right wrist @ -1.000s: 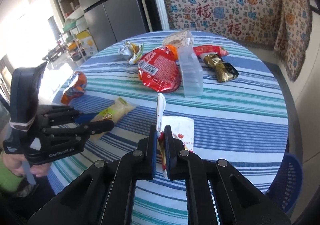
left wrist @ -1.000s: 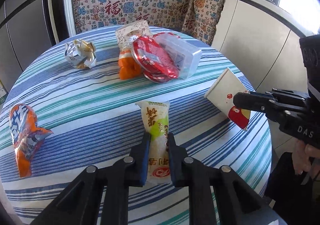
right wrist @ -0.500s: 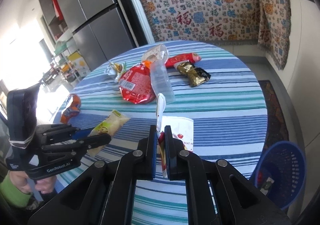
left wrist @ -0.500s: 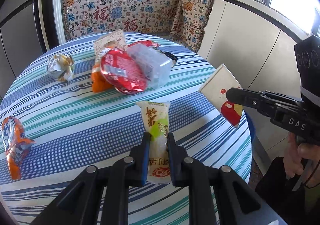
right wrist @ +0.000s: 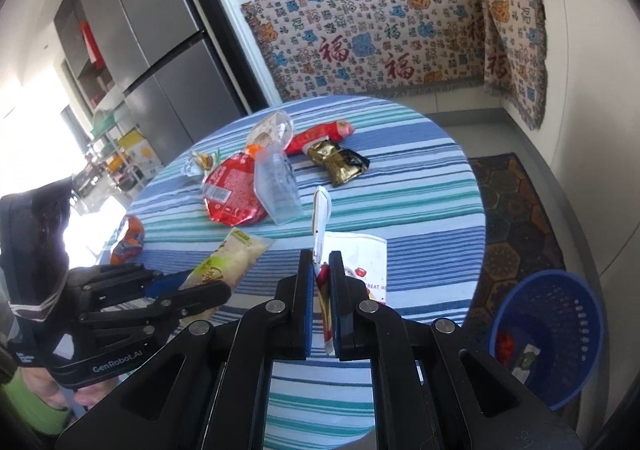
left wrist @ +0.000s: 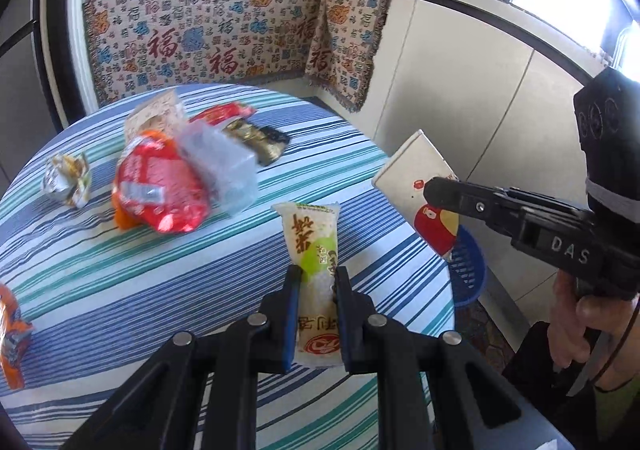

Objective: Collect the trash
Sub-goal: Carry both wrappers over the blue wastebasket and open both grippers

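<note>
- Left gripper [left wrist: 316, 282] pinching a pale green-and-white snack wrapper [left wrist: 314, 246], held clear above the surface [left wrist: 120, 282].
- Right gripper [right wrist: 320, 270] clamped on a flattened white paper carton [right wrist: 320, 218], also off the surface.
- Blue basket [right wrist: 560, 326] on the floor beside the surface; a few scraps already inside.
- Left to collect: red foil lid [right wrist: 234, 190], clear plastic box [right wrist: 278, 186], gold wrapper [right wrist: 338, 162], orange packet [right wrist: 128, 238], crumpled foil [left wrist: 68, 180].
- Round surface, striped cloth; kitchen room, patterned cloth [right wrist: 384, 30] along the back, grey refrigerator [right wrist: 152, 42].
</note>
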